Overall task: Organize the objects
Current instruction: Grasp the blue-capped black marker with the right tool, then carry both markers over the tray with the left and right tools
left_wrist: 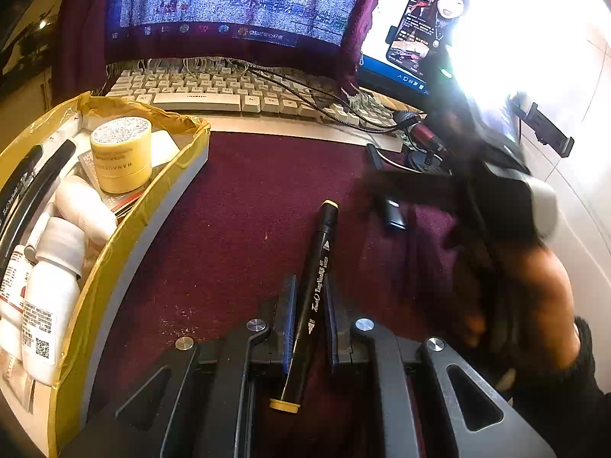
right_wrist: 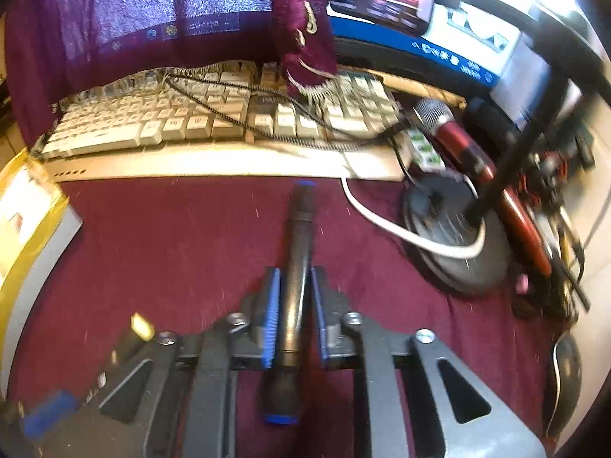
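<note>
My left gripper (left_wrist: 309, 286) is shut on a black marker with yellow end caps (left_wrist: 320, 252), which lies lengthwise between the blue pads and sticks out past the fingertips over the maroon cloth (left_wrist: 236, 229). My right gripper (right_wrist: 294, 273) is shut on a black marker with blue end caps (right_wrist: 299, 221), also lengthwise and pointing toward the keyboard. A yellow-taped box (left_wrist: 114, 252) stands at the left. It holds a yellow jar (left_wrist: 122, 156), white bottles (left_wrist: 49, 305) and dark pens. In the right wrist view the box's corner (right_wrist: 34, 229) shows at the left edge.
A beige keyboard (left_wrist: 198, 91) with a braided cable lies behind, under a cloth-draped monitor (left_wrist: 229, 7). A phone on a stand (left_wrist: 427, 19), a red microphone (right_wrist: 458, 141), a round stand base (right_wrist: 450, 244), a white cable and a mouse (right_wrist: 565, 374) crowd the right. A person's hand (left_wrist: 534, 297) is blurred there.
</note>
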A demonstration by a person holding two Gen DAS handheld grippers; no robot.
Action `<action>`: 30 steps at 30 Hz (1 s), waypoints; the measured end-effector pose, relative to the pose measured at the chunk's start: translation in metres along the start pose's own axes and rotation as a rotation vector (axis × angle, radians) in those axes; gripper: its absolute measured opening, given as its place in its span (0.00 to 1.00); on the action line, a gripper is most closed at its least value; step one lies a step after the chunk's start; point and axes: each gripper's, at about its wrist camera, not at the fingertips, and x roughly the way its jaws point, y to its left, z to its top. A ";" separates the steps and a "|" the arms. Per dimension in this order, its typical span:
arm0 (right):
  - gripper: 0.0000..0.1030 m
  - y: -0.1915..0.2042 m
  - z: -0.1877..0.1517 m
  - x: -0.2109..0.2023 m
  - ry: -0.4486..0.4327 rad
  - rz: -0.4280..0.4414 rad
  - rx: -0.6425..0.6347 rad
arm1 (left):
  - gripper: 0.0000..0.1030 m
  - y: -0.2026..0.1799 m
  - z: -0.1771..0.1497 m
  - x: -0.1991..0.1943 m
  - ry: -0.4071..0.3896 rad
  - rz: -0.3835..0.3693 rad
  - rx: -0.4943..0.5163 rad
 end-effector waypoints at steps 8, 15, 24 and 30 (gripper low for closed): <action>0.12 -0.005 -0.033 -0.027 -0.004 0.194 -0.014 | 0.12 0.001 0.000 -0.001 -0.001 -0.006 -0.011; 0.12 0.007 -0.026 -0.022 -0.009 0.185 -0.044 | 0.19 0.000 -0.003 0.001 0.005 0.006 -0.020; 0.12 0.011 -0.039 -0.033 0.001 0.297 -0.057 | 0.12 -0.009 -0.007 -0.004 0.012 0.060 0.013; 0.12 0.012 -0.038 -0.032 0.016 0.341 -0.038 | 0.12 -0.007 -0.004 0.000 0.010 0.092 0.005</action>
